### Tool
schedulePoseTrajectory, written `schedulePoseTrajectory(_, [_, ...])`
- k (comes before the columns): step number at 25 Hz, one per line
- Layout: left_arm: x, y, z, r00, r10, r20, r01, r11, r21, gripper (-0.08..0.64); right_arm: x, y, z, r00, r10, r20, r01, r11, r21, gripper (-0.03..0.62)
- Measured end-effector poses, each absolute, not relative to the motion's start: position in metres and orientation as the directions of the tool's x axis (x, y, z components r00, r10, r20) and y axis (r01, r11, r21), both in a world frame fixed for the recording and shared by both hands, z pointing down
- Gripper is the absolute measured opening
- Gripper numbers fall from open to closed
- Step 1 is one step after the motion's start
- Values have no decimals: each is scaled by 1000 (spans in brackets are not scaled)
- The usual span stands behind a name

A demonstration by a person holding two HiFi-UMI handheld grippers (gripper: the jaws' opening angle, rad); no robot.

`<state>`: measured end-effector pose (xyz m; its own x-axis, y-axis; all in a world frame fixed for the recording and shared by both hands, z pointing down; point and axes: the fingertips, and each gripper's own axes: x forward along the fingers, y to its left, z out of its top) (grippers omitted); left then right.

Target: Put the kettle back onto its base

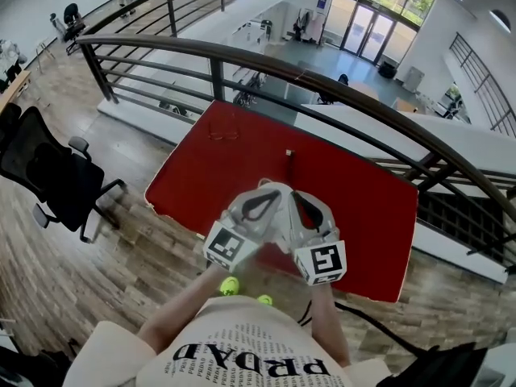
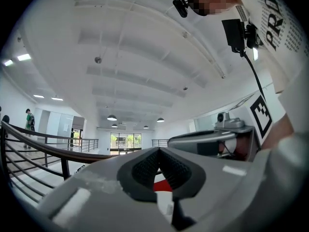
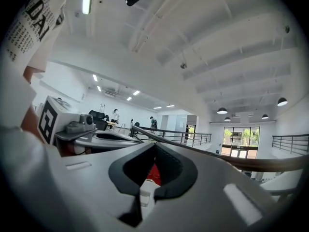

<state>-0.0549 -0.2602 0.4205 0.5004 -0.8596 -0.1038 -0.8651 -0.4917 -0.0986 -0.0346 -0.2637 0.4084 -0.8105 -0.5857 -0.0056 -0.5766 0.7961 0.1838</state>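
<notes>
No kettle and no base show in any view. Both grippers are held up side by side, close to the person's chest, over the near edge of the red table (image 1: 355, 216). My left gripper (image 1: 268, 190) has its jaws closed together with nothing between them; in the left gripper view its dark pads (image 2: 145, 167) meet at the tips. My right gripper (image 1: 295, 197) is likewise shut and empty, its pads (image 3: 170, 167) touching in the right gripper view. Each gripper appears beside the other in its neighbour's view, the right gripper (image 2: 212, 140) and the left gripper (image 3: 104, 139).
A small pale object (image 1: 289, 153) stands near the middle of the red table, and a thin wire-like item (image 1: 223, 133) lies toward its far left. A dark curved railing (image 1: 322, 75) runs behind the table above a lower floor. A black office chair (image 1: 48, 176) stands at the left.
</notes>
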Motion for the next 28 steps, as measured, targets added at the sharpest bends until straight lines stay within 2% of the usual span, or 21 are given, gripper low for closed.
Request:
schedulePoseTrajectory(8, [-57, -263, 407, 505, -852, -140, -863, -499, -81, 5, -49, -263, 396, -812, -584, -21, -575, 792, 202, 6])
schedulePoseTrajectory(28, [-64, -270, 412, 503, -856, -120, -864, -496, -83, 3, -55, -270, 404, -798, -603, -20, -596, 783, 179, 6])
